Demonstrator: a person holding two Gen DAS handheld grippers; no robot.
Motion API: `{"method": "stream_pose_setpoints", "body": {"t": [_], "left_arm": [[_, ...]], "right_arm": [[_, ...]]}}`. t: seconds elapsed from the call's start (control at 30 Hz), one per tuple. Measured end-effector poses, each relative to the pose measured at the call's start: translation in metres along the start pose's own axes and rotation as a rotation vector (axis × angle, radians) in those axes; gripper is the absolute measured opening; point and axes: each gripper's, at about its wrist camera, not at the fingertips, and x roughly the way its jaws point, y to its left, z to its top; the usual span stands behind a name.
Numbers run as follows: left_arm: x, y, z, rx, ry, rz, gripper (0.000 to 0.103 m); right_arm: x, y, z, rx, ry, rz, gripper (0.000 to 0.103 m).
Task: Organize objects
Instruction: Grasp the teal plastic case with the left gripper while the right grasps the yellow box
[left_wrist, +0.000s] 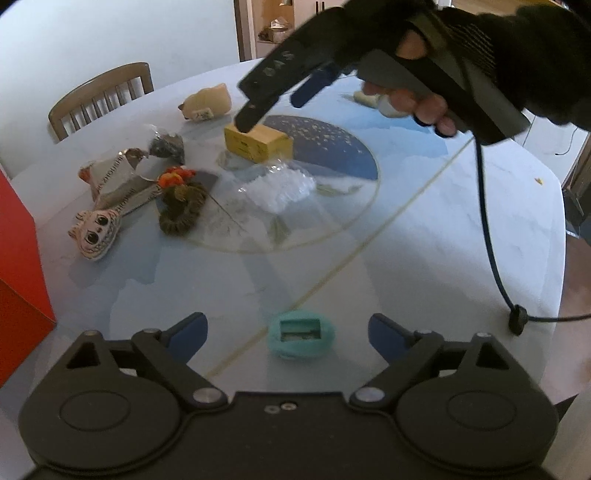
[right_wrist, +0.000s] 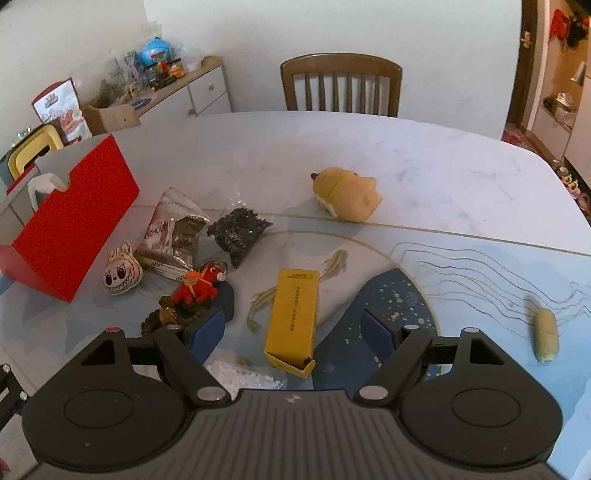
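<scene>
Left gripper (left_wrist: 288, 332): nearest the left wrist camera; jaws spread wide, nothing between the blue pads (left_wrist: 190, 328). It holds nothing and touches nothing.
Teal object (left_wrist: 302, 338): small rounded piece with a rectangular recess, lying on the table (left_wrist: 461, 229) in the gap between the left gripper's fingers, clear of both pads.
Right gripper (right_wrist: 295, 332): jaws wide open, empty. Its blue pads (right_wrist: 207, 332) flank the near end of the yellow box (right_wrist: 293, 317) without touching it, as far as the right wrist view shows.
Right gripper, seen from the left wrist camera (left_wrist: 280, 99): held by a gloved hand (left_wrist: 424, 99), tilted down over the yellow box (left_wrist: 256, 142); one dark finger tip overlaps the box top, contact cannot be judged.
Yellow box: long carton lying flat on the table's round glass insert (right_wrist: 399, 302), near end flap partly open.
Clear plastic bag (left_wrist: 280, 188): crumpled, white contents, just beside the yellow box.
Red toy (right_wrist: 197, 286): rests on a brown braided ring (right_wrist: 162, 317), left of the box.
Striped face plush (right_wrist: 120, 275): beside the red toy, close to the red container (right_wrist: 74, 221).
Foil snack packet (right_wrist: 171, 236): between the face plush and a dark packet (right_wrist: 238, 230).
Tan plush (right_wrist: 347, 199): farther back on the table, well apart from the cluster.
Beige cylinder (right_wrist: 546, 339): alone at the right side of the table.
Cable (left_wrist: 491, 236): runs down from the right gripper's handle across the table edge.
Chair (right_wrist: 341, 85): at the far side of the table.
</scene>
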Motion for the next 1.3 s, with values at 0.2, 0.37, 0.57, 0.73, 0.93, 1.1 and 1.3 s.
{"method": "stream_pose_setpoints", "body": {"t": [0.2,0.37,0.57,0.73,0.93,1.1,1.3], "left_arm": [[0.004,-0.006,-0.004,0.001,0.001,0.007,0.08],[0.005,-0.009,-0.006,0.01,0.0,0.017,0.069],[0.003,-0.011,-0.006,0.007,-0.009,0.019,0.05],[0.003,-0.009,-0.005,-0.017,-0.007,0.01,0.041],[0.001,-0.006,-0.006,-0.047,-0.005,0.006,0.038],[-0.002,0.0,-0.005,-0.083,-0.006,-0.002,0.038],[-0.008,0.013,0.002,-0.131,-0.021,-0.001,0.038]], "right_arm": [[0.013,-0.001,0.001,0.0,0.029,-0.007,0.069],[0.025,-0.004,0.002,0.011,0.053,-0.008,0.06],[0.033,-0.004,0.002,0.009,0.07,-0.01,0.049],[0.037,-0.004,0.003,0.008,0.075,-0.017,0.038],[0.038,-0.001,0.002,-0.001,0.074,-0.022,0.03],[0.035,-0.002,0.003,0.013,0.067,-0.027,0.029],[0.021,0.0,0.003,0.029,0.052,-0.014,0.029]]}}
